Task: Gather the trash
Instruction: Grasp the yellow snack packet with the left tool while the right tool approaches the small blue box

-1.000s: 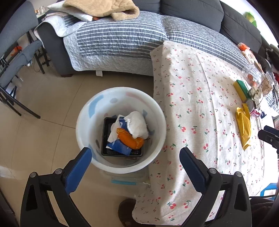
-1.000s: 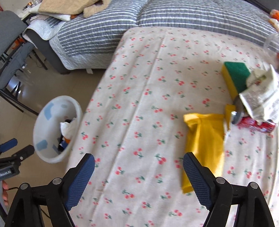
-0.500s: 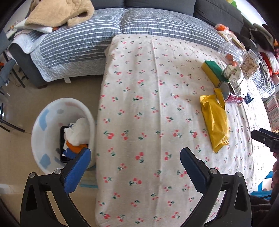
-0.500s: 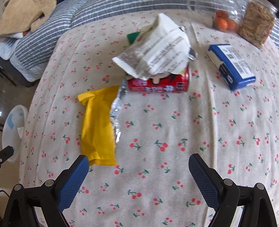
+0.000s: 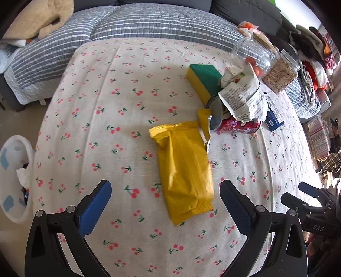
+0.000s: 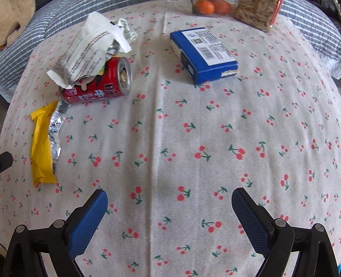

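Observation:
A yellow snack wrapper (image 5: pixel 184 168) lies flat on the cherry-print tablecloth (image 5: pixel 119 106), just ahead of my open, empty left gripper (image 5: pixel 165 188). Behind it a red can (image 5: pixel 236 125) lies on its side under a crumpled white paper wrapper (image 5: pixel 243 100). In the right wrist view the can (image 6: pixel 96 87), the paper wrapper (image 6: pixel 93 53) and the yellow wrapper (image 6: pixel 41 144) sit at the far left. My right gripper (image 6: pixel 169 198) is open and empty over bare cloth. The white trash bucket (image 5: pixel 12 179) stands on the floor at the left, holding trash.
A green-and-yellow sponge (image 5: pixel 204 81) lies behind the can. A blue box (image 6: pixel 202 55) lies ahead of the right gripper. Clear jars with seeds (image 5: pixel 279 74) and oranges (image 6: pixel 204 6) stand at the table's far side. A striped sofa (image 5: pixel 149 23) lies beyond.
Both grippers swung right, away from the bucket and over the table. The yellow wrapper now lies close between the left fingers. The right view shifted right past the can toward the blue box.

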Motion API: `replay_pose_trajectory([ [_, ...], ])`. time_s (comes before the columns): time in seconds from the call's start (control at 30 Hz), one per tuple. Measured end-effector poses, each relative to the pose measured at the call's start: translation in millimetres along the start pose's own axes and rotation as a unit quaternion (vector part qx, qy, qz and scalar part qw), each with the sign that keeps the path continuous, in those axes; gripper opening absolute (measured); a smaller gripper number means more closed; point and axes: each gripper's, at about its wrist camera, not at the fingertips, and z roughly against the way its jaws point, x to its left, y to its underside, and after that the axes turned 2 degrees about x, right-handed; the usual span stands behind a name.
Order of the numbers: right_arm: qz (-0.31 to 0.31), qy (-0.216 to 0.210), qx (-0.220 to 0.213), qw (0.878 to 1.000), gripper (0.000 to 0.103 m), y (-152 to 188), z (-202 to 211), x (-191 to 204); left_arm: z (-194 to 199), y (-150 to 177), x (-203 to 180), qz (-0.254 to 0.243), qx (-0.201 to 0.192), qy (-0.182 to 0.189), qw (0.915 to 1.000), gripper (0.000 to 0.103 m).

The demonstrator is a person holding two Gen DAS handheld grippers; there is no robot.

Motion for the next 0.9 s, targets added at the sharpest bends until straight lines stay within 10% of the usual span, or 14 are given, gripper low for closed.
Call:
replay_pose_trajectory([
  [0.47,-0.039,0.018,-0.001,0.999,0.097,4.0,2.5,-48.9,-32.0,-6.1,-20.4,-0.006,0.002,0.001,1.0,0.051],
  [0.9,0.034,0.026,-0.051,0.998,0.097,-93.3,-20.8,-50.1,-9.3,-10.3,-6.0,-0.047,-0.012,0.015,0.9987,0.044],
])
